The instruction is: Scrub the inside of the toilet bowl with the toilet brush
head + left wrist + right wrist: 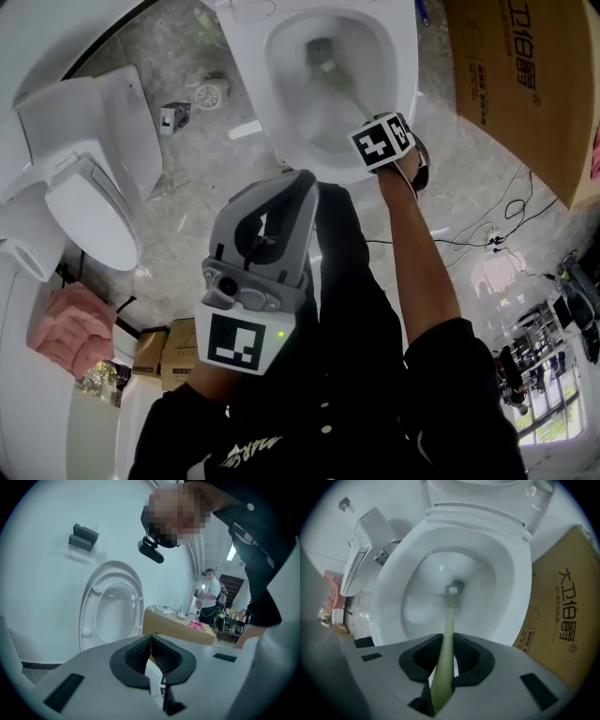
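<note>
Right gripper (448,635): fingers clamped on the brush (448,613) handle. Brush head sits low inside the bowl (513,597), at the bottom by the drain. Left gripper (150,636): fingers pressed together, nothing between them, held well apart from the bowl.

right claw (371,127) over toilet bowl (401,66), toilet brush (343,90) inside; left claw (296,186) near torso (356,394)

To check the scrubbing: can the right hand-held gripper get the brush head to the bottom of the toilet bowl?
Probably yes. The right hand-held gripper is shut on the toilet brush, the seat is raised, and the brush head sits deep in the toilet bowl.
</note>
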### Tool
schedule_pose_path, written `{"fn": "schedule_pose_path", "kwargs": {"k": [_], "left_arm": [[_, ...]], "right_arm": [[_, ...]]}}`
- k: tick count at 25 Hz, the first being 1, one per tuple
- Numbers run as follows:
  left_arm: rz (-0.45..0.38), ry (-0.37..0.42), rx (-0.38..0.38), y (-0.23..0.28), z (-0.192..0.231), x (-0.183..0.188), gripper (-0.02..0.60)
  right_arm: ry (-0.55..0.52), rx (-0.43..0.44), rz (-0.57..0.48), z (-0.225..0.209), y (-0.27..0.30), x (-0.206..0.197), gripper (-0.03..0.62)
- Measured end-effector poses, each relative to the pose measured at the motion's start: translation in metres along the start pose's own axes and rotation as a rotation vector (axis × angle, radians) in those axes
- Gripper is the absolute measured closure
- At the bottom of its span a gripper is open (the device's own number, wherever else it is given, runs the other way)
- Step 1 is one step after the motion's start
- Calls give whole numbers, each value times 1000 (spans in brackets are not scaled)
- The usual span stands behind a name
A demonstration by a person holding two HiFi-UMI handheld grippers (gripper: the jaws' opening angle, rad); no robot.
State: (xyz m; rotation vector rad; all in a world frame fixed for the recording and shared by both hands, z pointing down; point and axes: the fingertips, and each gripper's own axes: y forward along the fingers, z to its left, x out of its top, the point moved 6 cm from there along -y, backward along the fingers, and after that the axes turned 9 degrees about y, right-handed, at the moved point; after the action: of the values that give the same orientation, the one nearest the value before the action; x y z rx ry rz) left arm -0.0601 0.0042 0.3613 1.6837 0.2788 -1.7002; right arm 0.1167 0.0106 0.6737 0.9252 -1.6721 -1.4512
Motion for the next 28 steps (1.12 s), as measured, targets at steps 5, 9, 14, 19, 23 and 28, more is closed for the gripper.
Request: {"fn": "schedule_pose_path", "kwargs": {"k": [5, 9, 14, 19, 23, 28], "left_arm": [[0, 0, 4, -4, 1, 0, 555], [0, 2, 4, -5, 1, -1, 555], [-3, 1, 2, -8, -3, -1, 555], [-11, 16, -3, -9, -6, 3, 555], [4, 19, -7, -12, -11, 4, 555], [0, 50, -20, -21, -19, 27, 555]], "right_arm": [[6, 21, 18, 10, 3, -6, 507], [5, 28, 23, 16, 6, -9, 508], [18, 37, 24, 20, 8, -16, 508], [11, 7, -15, 13, -1, -15, 508], [-2, 7, -49, 14, -20, -12, 508], [-29, 2, -96, 18, -60, -14, 508]]}}
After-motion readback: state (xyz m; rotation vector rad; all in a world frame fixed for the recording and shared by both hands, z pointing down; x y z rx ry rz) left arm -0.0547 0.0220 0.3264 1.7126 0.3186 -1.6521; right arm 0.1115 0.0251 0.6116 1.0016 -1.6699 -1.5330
